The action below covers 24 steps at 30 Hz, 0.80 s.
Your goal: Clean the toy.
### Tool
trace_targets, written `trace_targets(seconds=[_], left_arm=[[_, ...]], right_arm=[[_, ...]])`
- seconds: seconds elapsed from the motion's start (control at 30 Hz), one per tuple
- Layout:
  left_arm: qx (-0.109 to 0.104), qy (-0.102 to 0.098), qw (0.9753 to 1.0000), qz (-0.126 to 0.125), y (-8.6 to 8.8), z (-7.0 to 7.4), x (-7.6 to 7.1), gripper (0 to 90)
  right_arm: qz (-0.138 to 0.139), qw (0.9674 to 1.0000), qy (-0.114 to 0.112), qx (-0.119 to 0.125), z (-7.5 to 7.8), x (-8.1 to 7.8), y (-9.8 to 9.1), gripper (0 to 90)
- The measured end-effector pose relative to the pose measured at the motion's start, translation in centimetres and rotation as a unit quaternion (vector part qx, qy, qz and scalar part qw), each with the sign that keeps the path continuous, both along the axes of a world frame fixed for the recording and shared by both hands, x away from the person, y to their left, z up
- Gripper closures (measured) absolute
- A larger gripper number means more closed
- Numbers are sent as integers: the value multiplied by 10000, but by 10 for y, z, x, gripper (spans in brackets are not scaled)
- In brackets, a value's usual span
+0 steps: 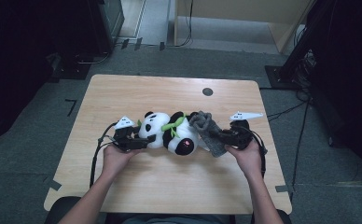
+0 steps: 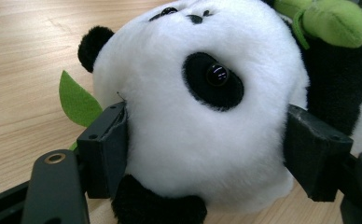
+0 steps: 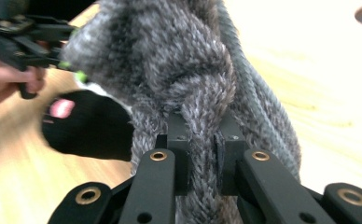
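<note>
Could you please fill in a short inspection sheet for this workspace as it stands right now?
Surface: light wooden table, with a dark round spot near its far edge.
Job's things: plush panda lying mid-table with a green leaf trim; grey knitted cloth at its right end.
Clutter: nothing seen.
Grippers: left gripper clamped on the panda's white head; right gripper shut on a twisted fold of the grey knitted cloth.
Cables: one black cable trails from each gripper along the table.
Surroundings: grey floor with tape marks, dark stands and loose cables on the floor at right.
</note>
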State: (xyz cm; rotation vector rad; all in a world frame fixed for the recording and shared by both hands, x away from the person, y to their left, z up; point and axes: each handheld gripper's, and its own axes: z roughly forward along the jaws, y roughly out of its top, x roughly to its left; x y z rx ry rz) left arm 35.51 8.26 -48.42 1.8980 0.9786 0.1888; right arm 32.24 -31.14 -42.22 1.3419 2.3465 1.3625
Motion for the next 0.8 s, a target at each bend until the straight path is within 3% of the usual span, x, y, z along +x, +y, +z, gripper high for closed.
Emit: trace_targets(seconds=[0.13, 0.37, 0.4, 0.5, 0.63, 0.67, 0.8], left_arm=[[6, 17, 10000, 12, 0, 1, 0, 239], [20, 30, 10000, 18, -1, 1, 0, 240], [20, 40, 10000, 24, -1, 1, 0, 241], [33, 70, 10000, 34, -1, 2, 0, 243], [106, 67, 9999, 13, -2, 2, -1, 246], [110, 68, 9999, 12, -2, 2, -1, 250], [103, 97, 9999, 10, -2, 2, -1, 260]], right_arm=[[231, 9995, -181, 89, 19, -11, 16, 810], [694, 9974, -177, 63, 32, -26, 49, 809], [871, 9961, -162, -2, 32, -29, 61, 808], [1069, 9935, -233, -323, 26, -33, 81, 806], [1045, 9929, -301, -472, 18, -33, 84, 811], [917, 9936, -351, -562, 16, -32, 78, 813], [717, 9957, -288, -519, 12, -32, 67, 813]])
